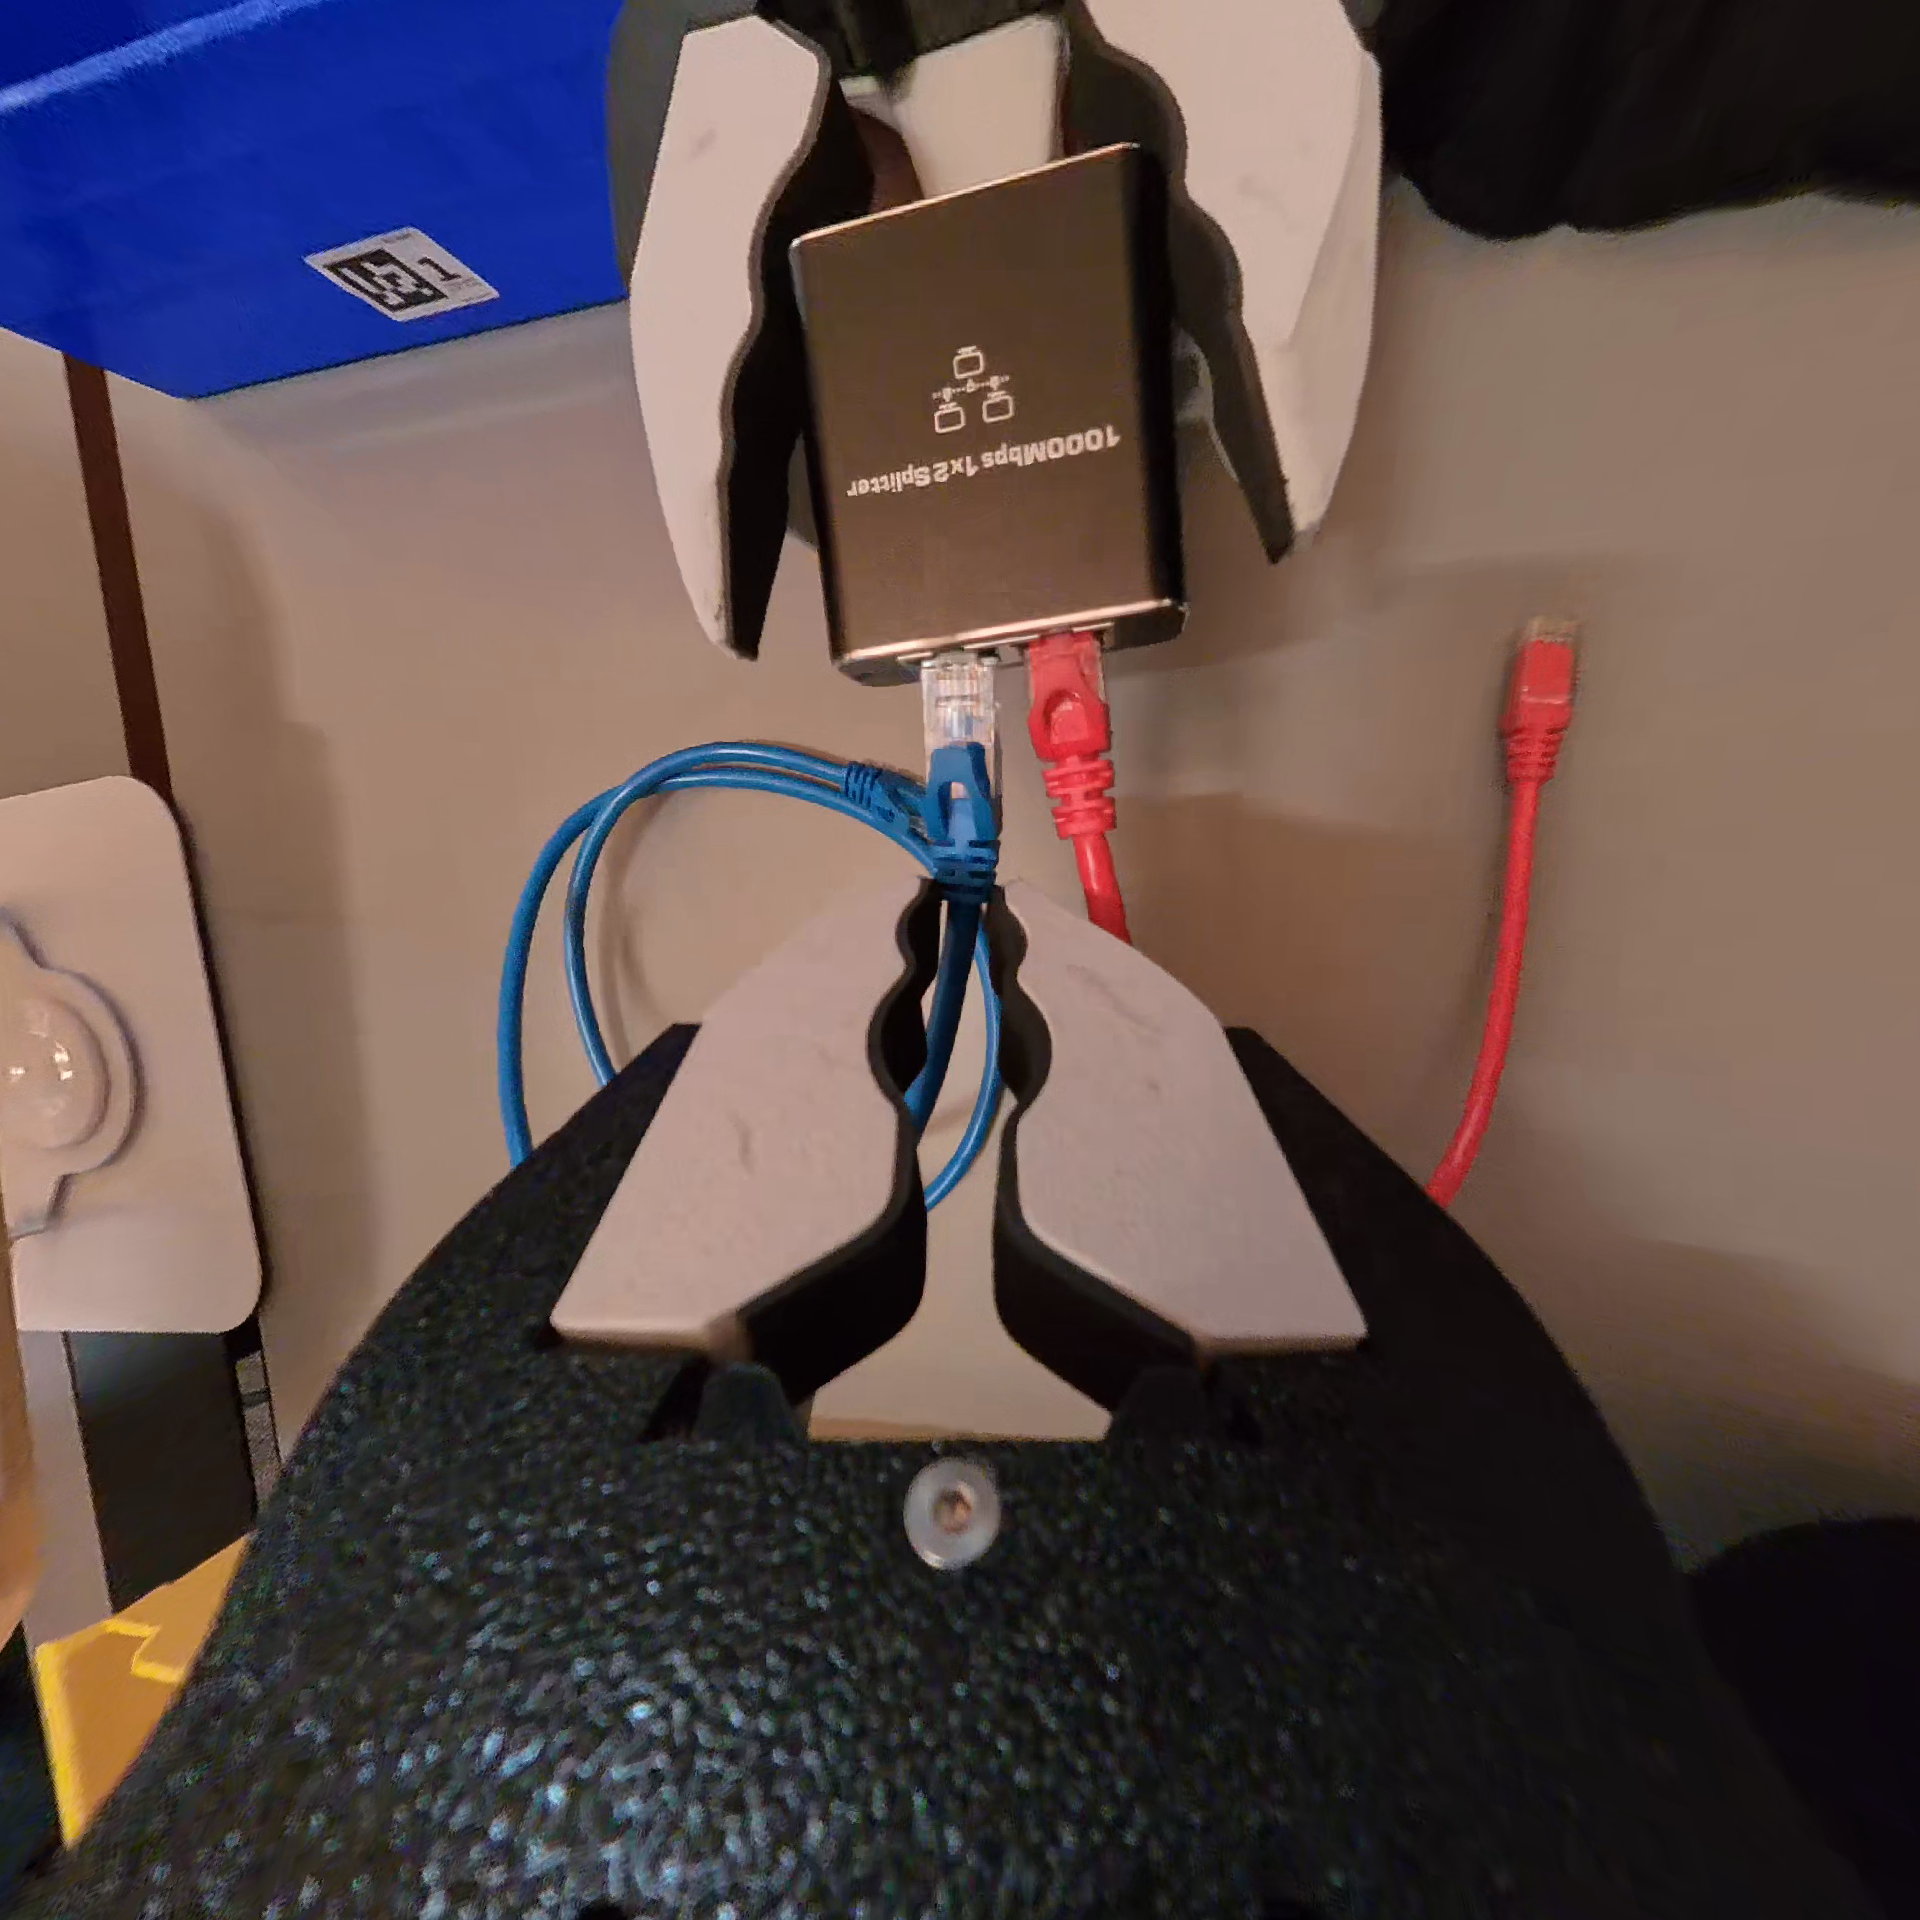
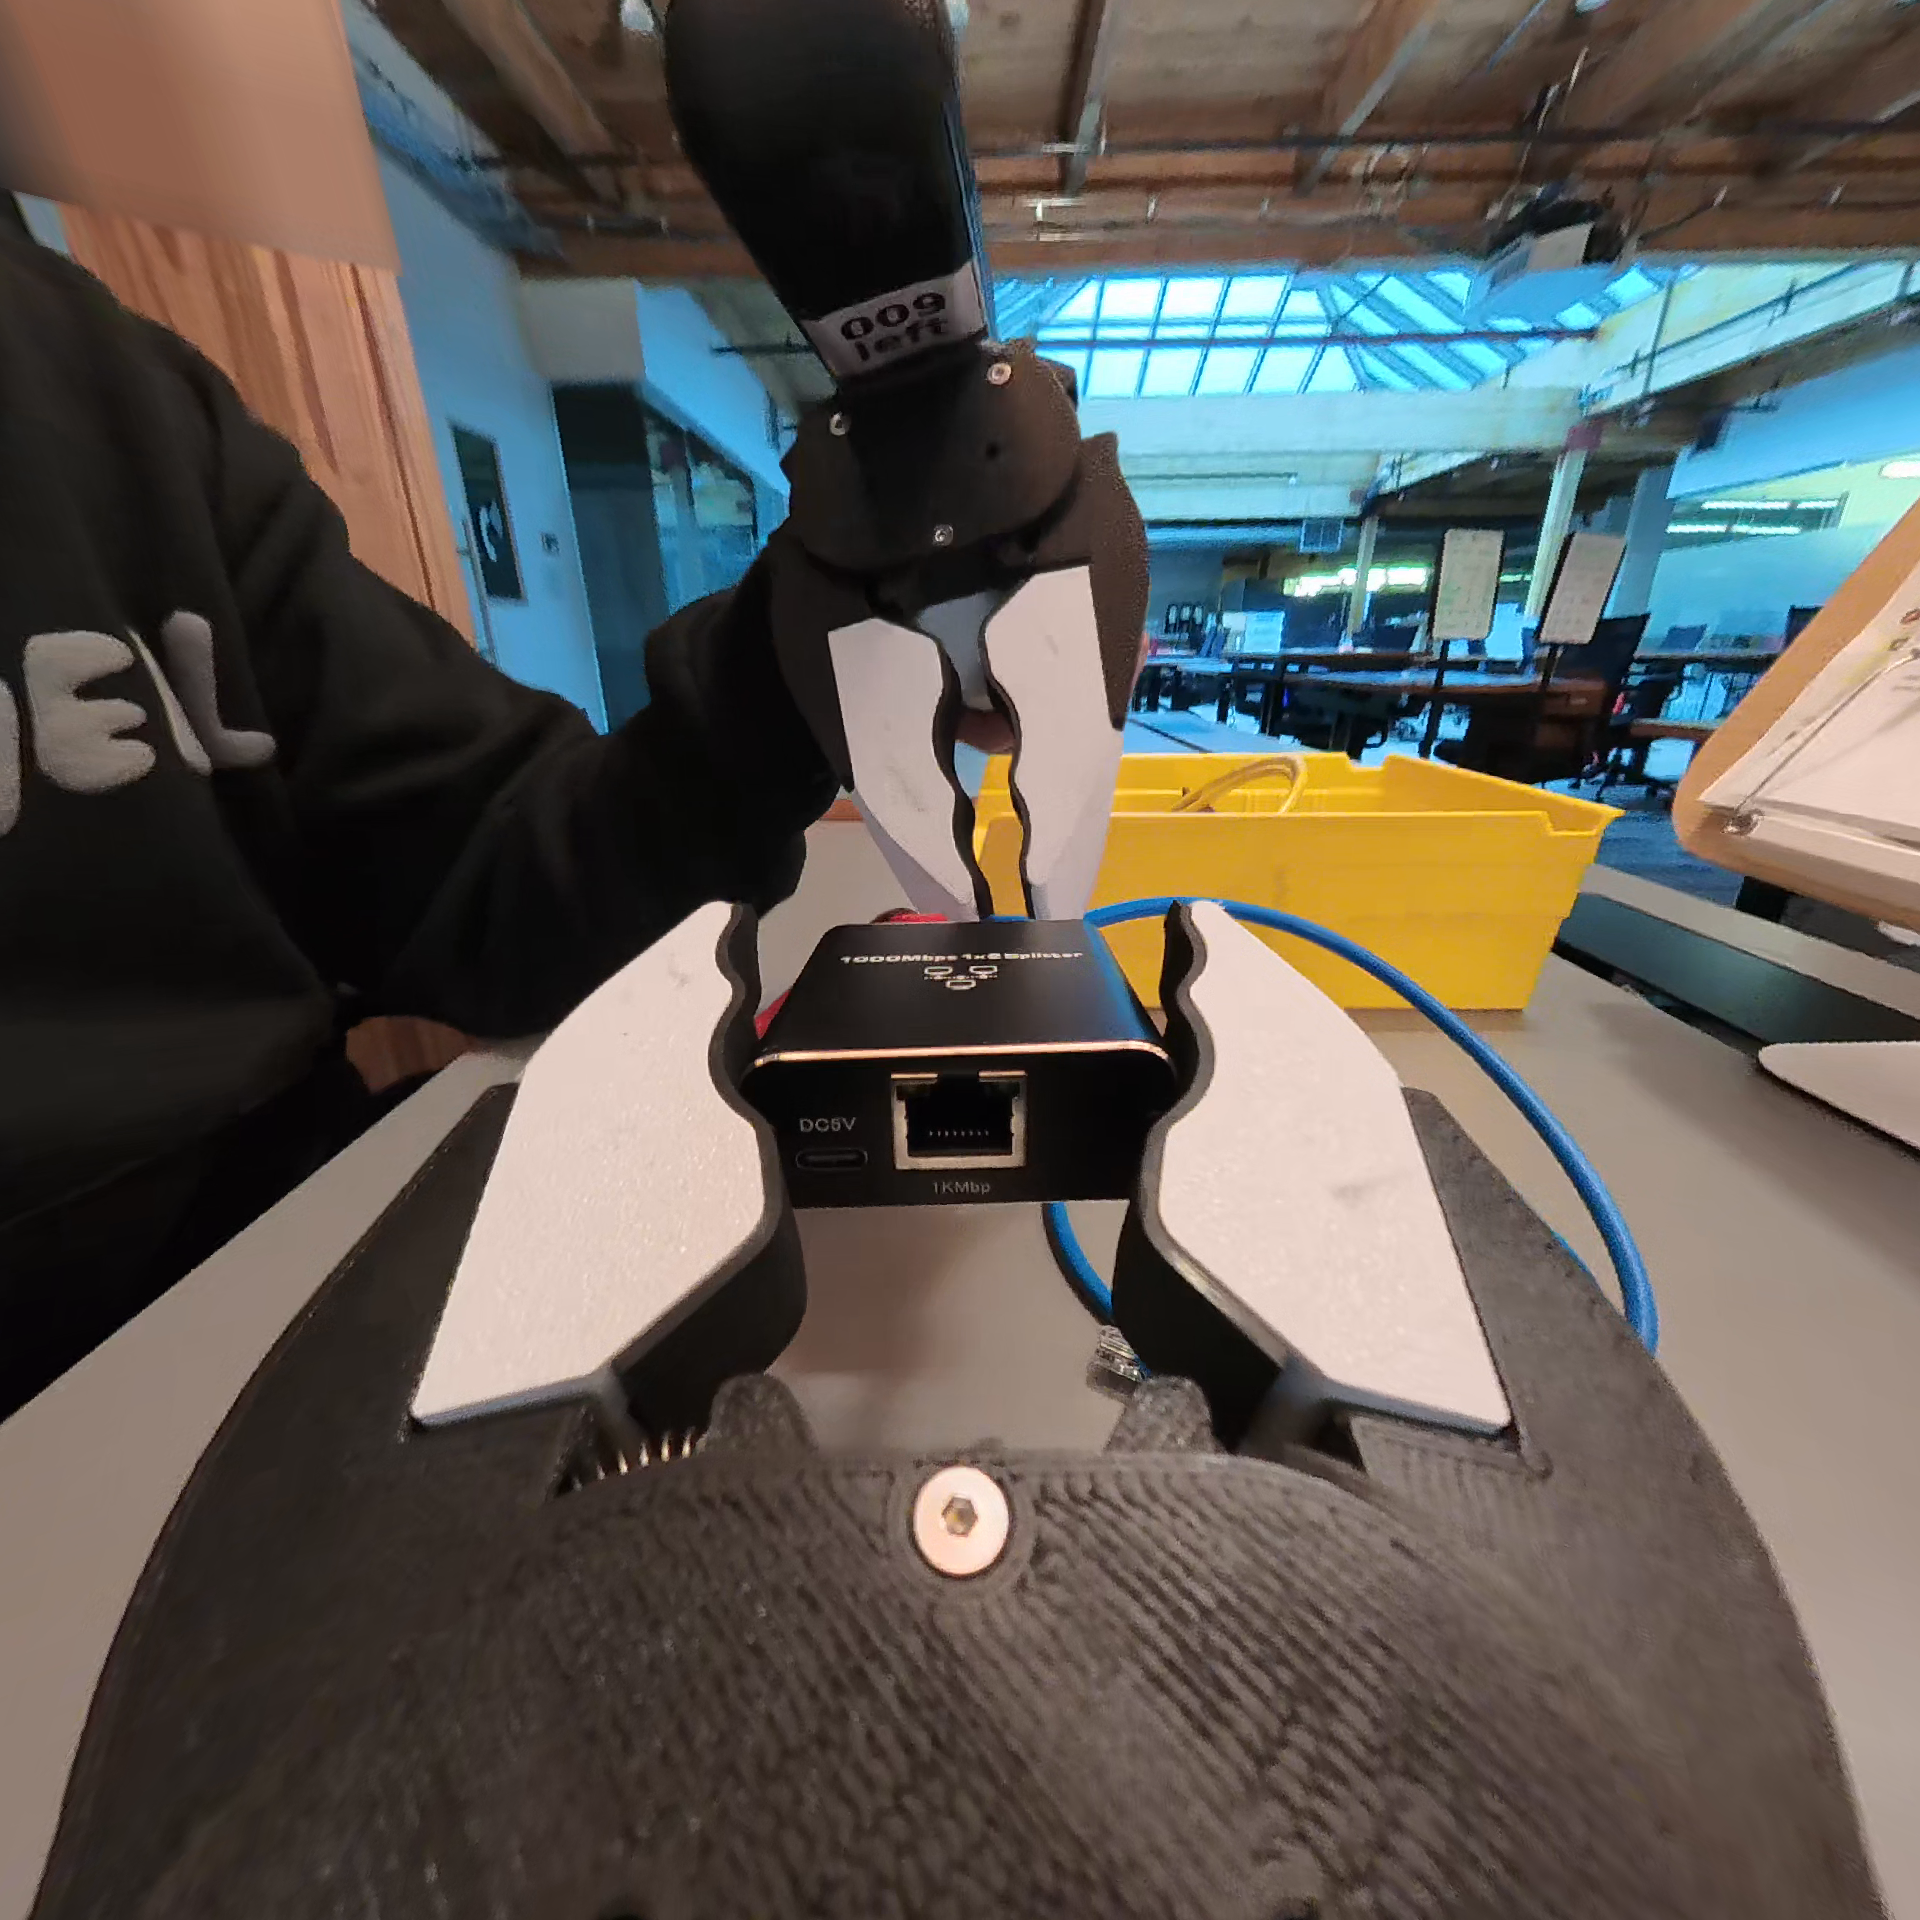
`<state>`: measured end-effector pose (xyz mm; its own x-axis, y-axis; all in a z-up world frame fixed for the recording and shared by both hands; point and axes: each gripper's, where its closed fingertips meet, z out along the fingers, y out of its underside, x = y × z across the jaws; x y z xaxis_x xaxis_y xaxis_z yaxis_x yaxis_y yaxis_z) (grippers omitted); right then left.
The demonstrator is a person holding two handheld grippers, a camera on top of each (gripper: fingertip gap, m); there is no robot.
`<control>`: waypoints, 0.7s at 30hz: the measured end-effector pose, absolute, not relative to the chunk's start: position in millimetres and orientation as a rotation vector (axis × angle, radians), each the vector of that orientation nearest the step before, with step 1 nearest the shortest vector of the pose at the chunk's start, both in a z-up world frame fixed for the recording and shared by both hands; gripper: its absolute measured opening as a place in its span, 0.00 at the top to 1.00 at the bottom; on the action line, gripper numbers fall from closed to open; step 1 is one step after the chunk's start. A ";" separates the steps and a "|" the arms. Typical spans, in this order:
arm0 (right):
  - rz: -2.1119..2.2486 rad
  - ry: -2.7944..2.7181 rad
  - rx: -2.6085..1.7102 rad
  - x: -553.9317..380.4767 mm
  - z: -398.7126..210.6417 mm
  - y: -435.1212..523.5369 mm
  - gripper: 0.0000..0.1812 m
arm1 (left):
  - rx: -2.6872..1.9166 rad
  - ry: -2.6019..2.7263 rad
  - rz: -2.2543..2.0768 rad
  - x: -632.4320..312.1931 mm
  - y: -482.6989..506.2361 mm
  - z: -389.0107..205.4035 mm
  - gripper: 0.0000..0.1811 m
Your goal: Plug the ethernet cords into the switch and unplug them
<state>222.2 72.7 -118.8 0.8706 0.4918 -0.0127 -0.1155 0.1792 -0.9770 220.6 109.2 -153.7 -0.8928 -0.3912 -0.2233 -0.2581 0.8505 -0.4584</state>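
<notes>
Blue cord [image 1: 961, 821] pinched by left tool [image 1: 961, 894]; right tool [image 2: 961, 1039] clamps switch [image 2: 961, 1081], ports half-hidden

Print [image 1: 987, 462] marks the black switch [image 1: 966, 312], a label [image 2: 899, 322] the left gripper [image 2: 1003, 899], a sticker [image 1: 400, 278] the blue bin [image 1: 260, 156]

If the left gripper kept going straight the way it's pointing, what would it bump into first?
Probably the black switch. The left gripper is shut on the blue cord just behind its clear plug, which sits at the switch's port. The right gripper holds the switch from the far side.
</notes>
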 end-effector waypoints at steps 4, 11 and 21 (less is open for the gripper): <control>0.436 -0.350 -1.347 220.5 -121.0 75.8 0.58 | -0.495 2.735 -0.594 219.8 108.8 -156.5 0.95; 0.429 -0.340 -1.343 220.8 -120.3 77.3 0.58 | -0.472 2.716 -0.596 219.1 105.8 -149.6 0.96; 0.469 -0.283 -1.292 228.8 -114.2 75.2 0.58 | -0.510 2.729 -0.795 227.2 96.0 -161.7 0.96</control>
<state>228.8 75.2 -114.2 0.8731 0.4841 -0.0580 -0.1752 0.2006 -0.9639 227.2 96.0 -161.7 -0.9065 -0.3978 -0.1414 -0.2595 0.7892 -0.5566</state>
